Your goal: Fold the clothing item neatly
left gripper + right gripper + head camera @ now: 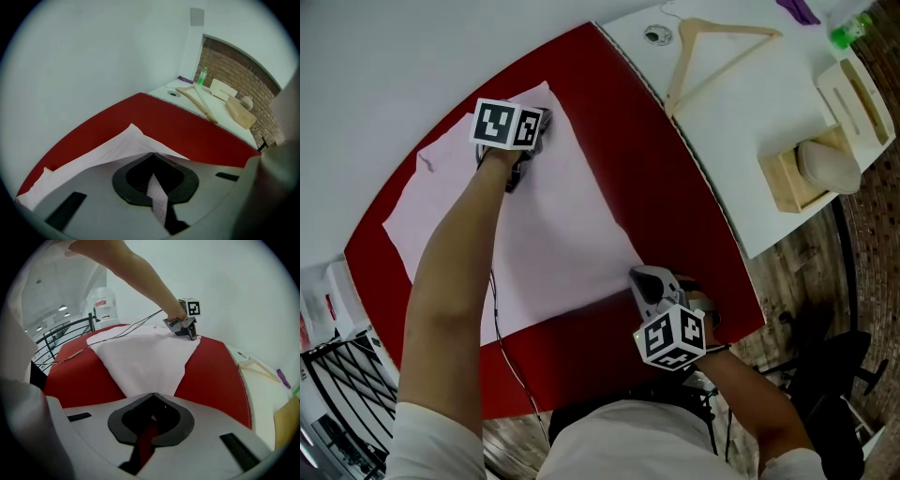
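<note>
- Where the scene starts at the left, a black metal railing (pixel 337 375) stands beside the red table (pixel 675 216).
- The left gripper (pixel 151 155) is stretched out to the far corner of the pale pink garment (pixel 553 234). Its jaws are pressed together, and a strip of the cloth is pinched between them. Just ahead of the tips, the fabric rises in a small raised fold.
- The garment lies spread flat on the red table, reaching from that far corner to the near edge. A thin cable trails across it beside the person's forearm.
- The right gripper (pixel 151 395) sits at the garment's near corner, close to the person. Its jaws are closed, and the cloth's corner runs straight into the tips. Behind the tips, only red table shows through the gap.
- Farther right, a white table (pixel 750 112) adjoins the red one. It carries a wooden hanger (pixel 682 67), a wooden box (pixel 787 173) and a green bottle (pixel 848 33).
</note>
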`<state>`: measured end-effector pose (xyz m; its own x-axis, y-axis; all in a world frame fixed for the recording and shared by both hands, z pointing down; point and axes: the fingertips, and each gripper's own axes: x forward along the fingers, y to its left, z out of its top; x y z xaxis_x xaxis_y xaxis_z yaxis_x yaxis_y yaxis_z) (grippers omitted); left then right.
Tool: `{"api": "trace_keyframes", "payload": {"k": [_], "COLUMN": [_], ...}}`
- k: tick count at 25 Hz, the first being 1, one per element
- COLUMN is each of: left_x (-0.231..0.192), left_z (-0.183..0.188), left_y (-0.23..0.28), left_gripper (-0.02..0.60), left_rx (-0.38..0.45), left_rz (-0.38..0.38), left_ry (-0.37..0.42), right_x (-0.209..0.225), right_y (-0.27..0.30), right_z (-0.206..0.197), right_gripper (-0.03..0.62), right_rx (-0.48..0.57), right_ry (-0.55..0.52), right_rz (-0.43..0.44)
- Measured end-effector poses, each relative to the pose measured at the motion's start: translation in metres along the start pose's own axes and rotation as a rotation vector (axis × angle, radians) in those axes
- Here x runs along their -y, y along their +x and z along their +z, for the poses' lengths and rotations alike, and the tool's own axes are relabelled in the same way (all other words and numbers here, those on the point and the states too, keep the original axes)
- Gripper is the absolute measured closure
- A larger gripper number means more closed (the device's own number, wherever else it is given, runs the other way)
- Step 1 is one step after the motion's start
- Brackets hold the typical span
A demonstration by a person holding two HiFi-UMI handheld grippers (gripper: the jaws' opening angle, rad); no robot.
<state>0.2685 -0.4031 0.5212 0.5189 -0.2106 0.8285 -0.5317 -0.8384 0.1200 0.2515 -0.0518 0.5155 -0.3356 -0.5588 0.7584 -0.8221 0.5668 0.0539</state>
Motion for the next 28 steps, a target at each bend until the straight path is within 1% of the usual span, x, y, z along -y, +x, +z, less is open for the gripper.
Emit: {"api": "trace_keyframes", "payload": {"k": [2,6,10,14,17,21,24,28], "left_x": [-0.002,-0.004,-0.003,-0.004,-0.004,-0.009,-0.012,-0.010], "left_z": [0.003,0.006,0.007,0.006,0.008,0.017,0.019,0.014], "left_y": [0.004,0.005,0.007,0.004,-0.010,-0.044,-0.073,-0.106], "left_gripper": [0.575,0.575,0.575,0.575,0.574,0.574,0.574,0.574], "left_rx": [-0.009,-0.020,-0.025,-0.006,0.038,0.122,0.176,0.218], "left_rz": [-0.014,-0.054,-0.049,-0.035,-0.012,0.015,0.031,0.049], "left_ry": [0.002,-0.028,-0.015,-0.013,-0.018,-0.040,-0.066,-0.075], "right_x": [-0.001,-0.002,-0.003,-0.003,0.002,0.018,0.023,0.024], "right_y": [0.001,0.001,0.000,0.001,-0.002,-0.018,-0.022,-0.026], "right_z": [-0.001,-0.002,-0.004,-0.003,0.002,0.022,0.026,0.031], "right_gripper": [0.579,0.580,0.580,0.580,0.579,0.577,0.577,0.577], "right_rx": [-0.015,-0.037,-0.028,-0.017,0.036,0.162,0.194,0.209], "right_ry": [-0.009,-0.032,-0.028,-0.035,-0.044,-0.030,-0.008,0.002], "right_rz": [0.002,0.008,0.005,-0.001,-0.025,-0.084,-0.084,-0.083]}}
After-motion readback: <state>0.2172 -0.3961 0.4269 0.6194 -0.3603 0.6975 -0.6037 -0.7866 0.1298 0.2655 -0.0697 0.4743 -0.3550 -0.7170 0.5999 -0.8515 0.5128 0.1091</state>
